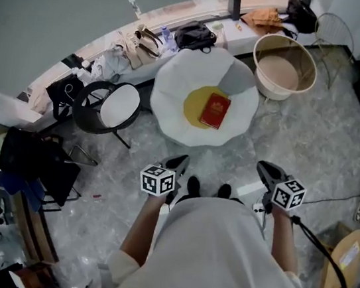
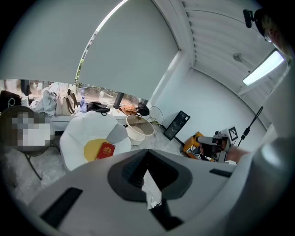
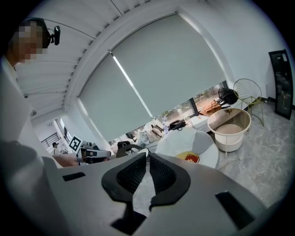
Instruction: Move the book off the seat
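A red book (image 1: 215, 110) lies on the yellow cushion (image 1: 196, 105) in the middle of a white petal-shaped seat (image 1: 175, 85). Both grippers hang low in front of the person, well short of the seat. My left gripper (image 1: 178, 162) is shut with nothing in it, and so is my right gripper (image 1: 265, 167). In the left gripper view the book (image 2: 105, 150) shows ahead and to the left of the closed jaws (image 2: 147, 156). In the right gripper view the book (image 3: 191, 158) sits ahead and to the right of the closed jaws (image 3: 148, 156).
A round beige tub (image 1: 284, 67) stands right of the seat, a black round-seated chair (image 1: 108, 107) to its left. Bags and clutter line the curved window ledge (image 1: 186, 13). A cable (image 1: 333, 196) and a cardboard box (image 1: 343, 262) lie at the right.
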